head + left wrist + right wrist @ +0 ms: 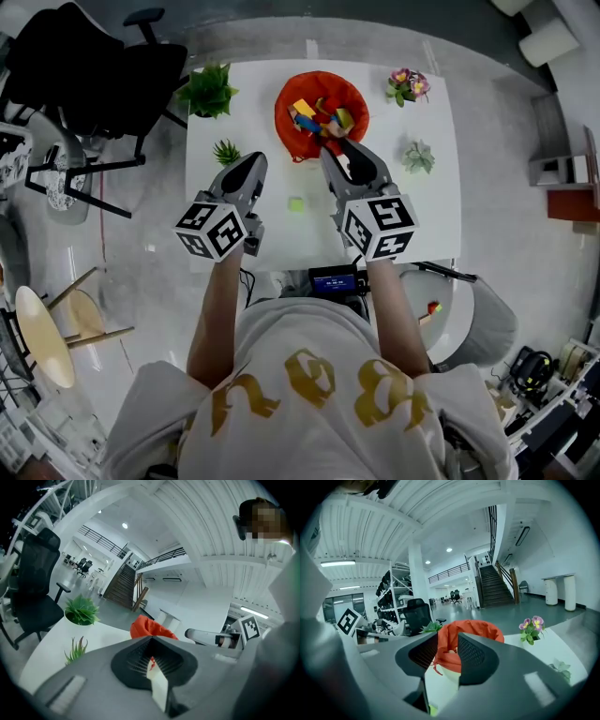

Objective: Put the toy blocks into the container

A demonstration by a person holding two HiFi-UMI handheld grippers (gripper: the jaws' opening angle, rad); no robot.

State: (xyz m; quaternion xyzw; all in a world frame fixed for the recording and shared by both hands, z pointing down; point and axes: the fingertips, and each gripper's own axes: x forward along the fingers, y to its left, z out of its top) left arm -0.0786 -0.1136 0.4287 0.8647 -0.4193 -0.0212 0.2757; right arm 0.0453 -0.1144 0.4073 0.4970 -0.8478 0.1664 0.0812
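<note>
One small light-green toy block [296,203] lies on the white bench [441,202] between left claw [251,161], pressed together, and right claw [330,150], spread and empty, nearest the one orange fabric container [349,94] holding several coloured blocks [306,110]

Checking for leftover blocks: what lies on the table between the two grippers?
One light green block on the table, between left gripper and right gripper, in the head view.
</note>
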